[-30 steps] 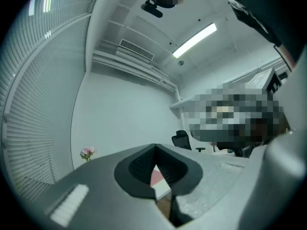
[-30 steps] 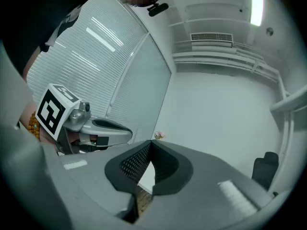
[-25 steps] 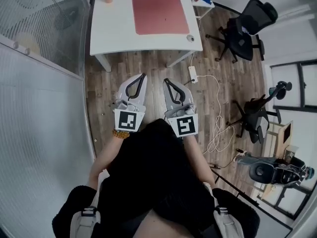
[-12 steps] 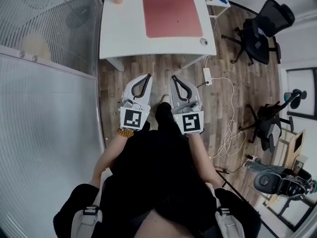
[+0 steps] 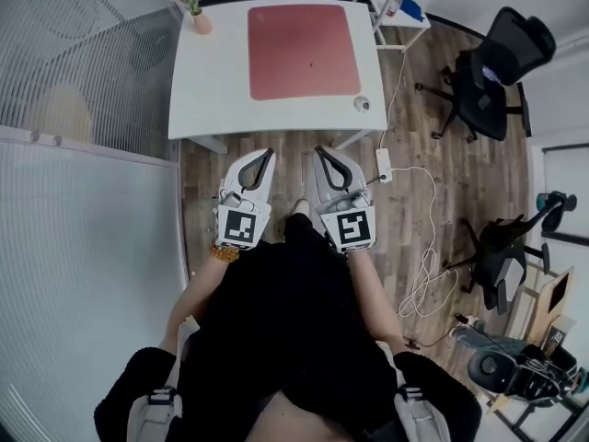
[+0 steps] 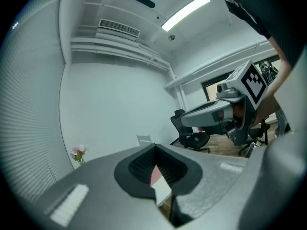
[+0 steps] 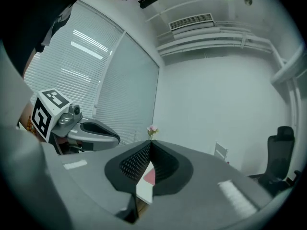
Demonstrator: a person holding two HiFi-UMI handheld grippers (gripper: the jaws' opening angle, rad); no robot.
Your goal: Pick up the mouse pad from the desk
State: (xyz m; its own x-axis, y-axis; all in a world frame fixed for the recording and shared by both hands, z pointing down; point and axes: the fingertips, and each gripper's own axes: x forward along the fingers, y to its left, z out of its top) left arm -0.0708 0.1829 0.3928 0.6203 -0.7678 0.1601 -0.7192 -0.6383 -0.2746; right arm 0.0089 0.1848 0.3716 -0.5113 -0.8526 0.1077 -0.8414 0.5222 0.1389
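Note:
A dull red mouse pad (image 5: 304, 52) lies flat on the white desk (image 5: 212, 81), ahead of the person holding me. Both grippers hang side by side over the wooden floor, just short of the desk's near edge. My left gripper (image 5: 268, 153) has its tips together and nothing in it. My right gripper (image 5: 318, 150) is shut and empty as well. In the left gripper view a sliver of the mouse pad (image 6: 156, 175) shows through the gap behind the closed tips (image 6: 154, 145). The right gripper view shows the mouse pad (image 7: 149, 176) the same way.
A vase of pink flowers (image 5: 196, 14) stands at the desk's far left corner, and a small round object (image 5: 362, 104) at its near right corner. A power strip (image 5: 385, 165) with cables lies on the floor. Office chairs (image 5: 492, 63) stand right, a glass partition (image 5: 92, 109) left.
The person has stepped toward the desk, and both grippers have moved forward to near its front edge. Their jaws have stayed shut.

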